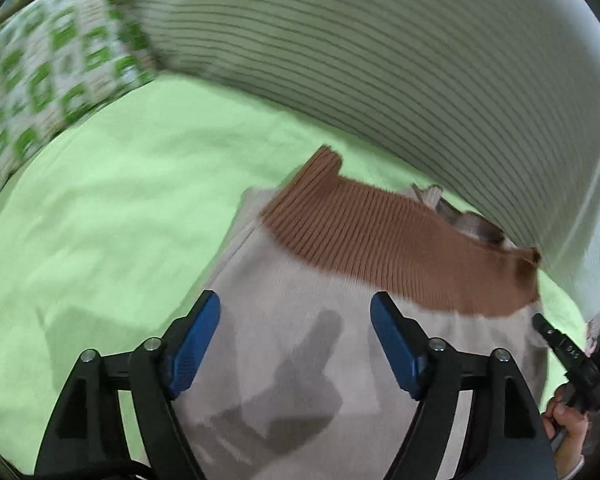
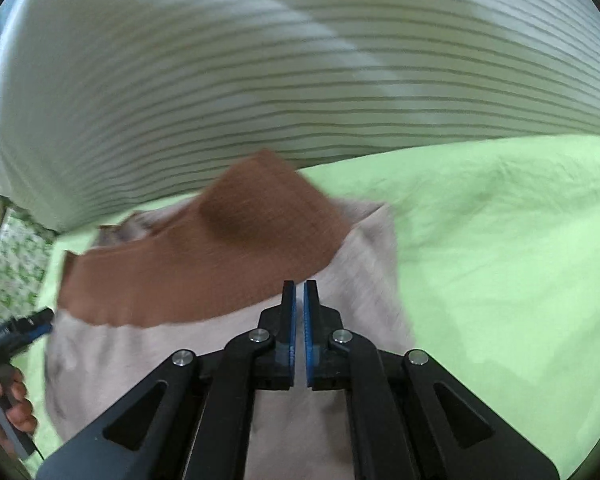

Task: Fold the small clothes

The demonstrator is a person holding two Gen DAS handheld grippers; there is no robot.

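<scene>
One beige garment (image 1: pixel 300 344) with a brown ribbed band (image 1: pixel 380 240) lies on the green sheet (image 1: pixel 120 200), before one striped pillow (image 1: pixel 380 60) and one green-patterned pillow (image 1: pixel 40 72). The left hand-held gripper (image 1: pixel 296 340) hovers over the beige cloth, jaws wide apart and empty. The right hand-held gripper (image 2: pixel 299 312) sits at the band's lower edge, jaws nearly together with only a slit between them, nothing visibly pinched.

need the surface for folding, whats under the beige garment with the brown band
A light green sheet shows around the beige garment. What lies directly beneath it is covered.
</scene>
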